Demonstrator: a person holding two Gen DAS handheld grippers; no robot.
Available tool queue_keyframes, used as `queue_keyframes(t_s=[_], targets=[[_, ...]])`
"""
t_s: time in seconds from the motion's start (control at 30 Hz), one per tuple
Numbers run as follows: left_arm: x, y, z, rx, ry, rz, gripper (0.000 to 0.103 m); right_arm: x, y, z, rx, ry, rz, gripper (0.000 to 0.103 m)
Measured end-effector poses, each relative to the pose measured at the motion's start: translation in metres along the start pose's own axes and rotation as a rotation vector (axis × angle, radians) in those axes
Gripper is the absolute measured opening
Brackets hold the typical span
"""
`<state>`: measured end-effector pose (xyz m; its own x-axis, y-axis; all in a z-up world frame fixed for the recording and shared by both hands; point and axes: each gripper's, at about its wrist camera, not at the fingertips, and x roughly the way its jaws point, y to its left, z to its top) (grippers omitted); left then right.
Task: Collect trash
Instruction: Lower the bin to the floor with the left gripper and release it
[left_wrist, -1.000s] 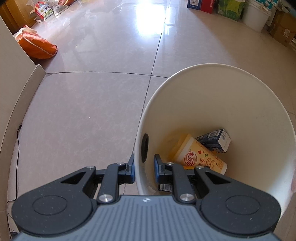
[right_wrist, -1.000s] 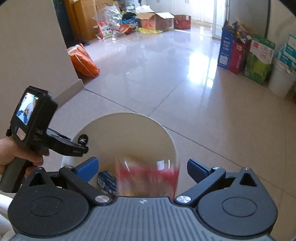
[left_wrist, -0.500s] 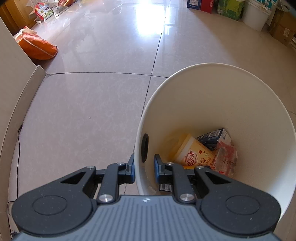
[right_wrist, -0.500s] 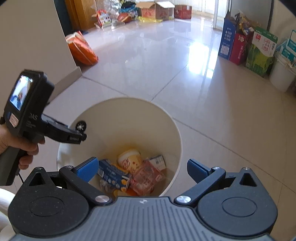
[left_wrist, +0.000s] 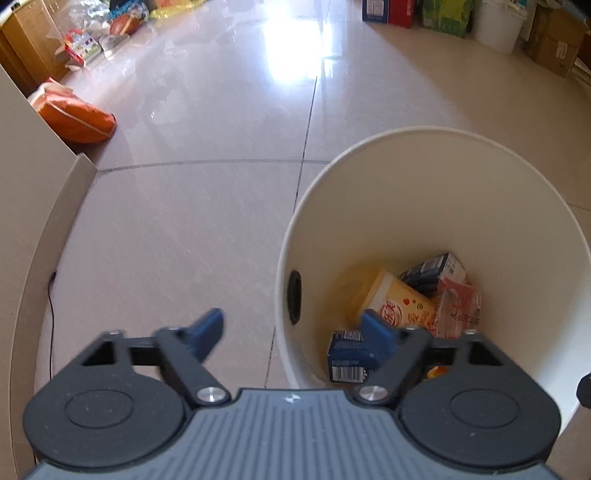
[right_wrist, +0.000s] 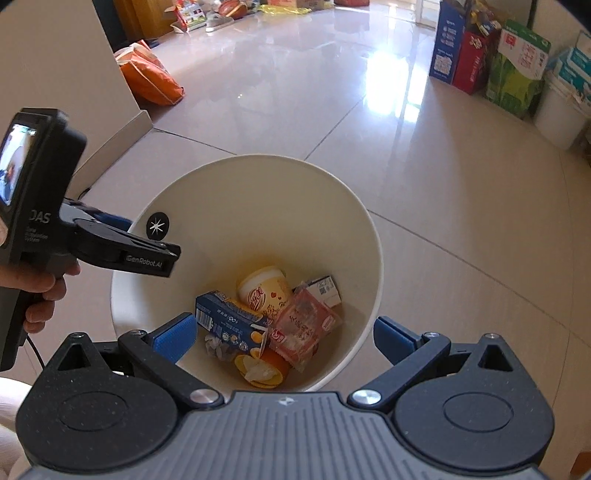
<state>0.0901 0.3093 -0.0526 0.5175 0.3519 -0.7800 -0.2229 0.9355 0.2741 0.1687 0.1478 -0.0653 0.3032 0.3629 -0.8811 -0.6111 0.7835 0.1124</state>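
A: What has just changed?
B: The left gripper has just sprung wide, freeing the round cream plastic bin's rim. The right gripper gapes empty; the red crinkled wrapper now lies inside the bin.
A: So that piece is collected.

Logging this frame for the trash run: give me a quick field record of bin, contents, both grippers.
bin: white bin upright on tiled floor
contents: yellow cup, blue carton, red wrapper, small white box, orange peel
left gripper: jaws have just been opening, now wide, straddling the bin's near rim without pressing it
right gripper: open, empty, above the bin mouth
floor clutter: orange bag, cartons by the wall
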Motion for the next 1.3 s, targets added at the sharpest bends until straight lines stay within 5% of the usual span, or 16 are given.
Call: queue_keyframes(t_s=[0.43, 0.8, 1.3], targets=[[-0.049, -0.004, -0.011, 0.044, -0.024, -0.024, 0.091, -0.001, 0.002, -0.009, 0.178, 0.055, -0.061, 0.103], [-0.103, -0.005, -0.044, -0.051, 0.034, -0.021, 0.092, -0.023, 0.010, -0.022, 0.329, 0.144, -0.128, 0.103], [-0.130, -0.006, -0.049, -0.046, 0.045, -0.038, 0.095, -0.071, 0.027, -0.032, 0.380, 0.086, -0.238, 0.103]])
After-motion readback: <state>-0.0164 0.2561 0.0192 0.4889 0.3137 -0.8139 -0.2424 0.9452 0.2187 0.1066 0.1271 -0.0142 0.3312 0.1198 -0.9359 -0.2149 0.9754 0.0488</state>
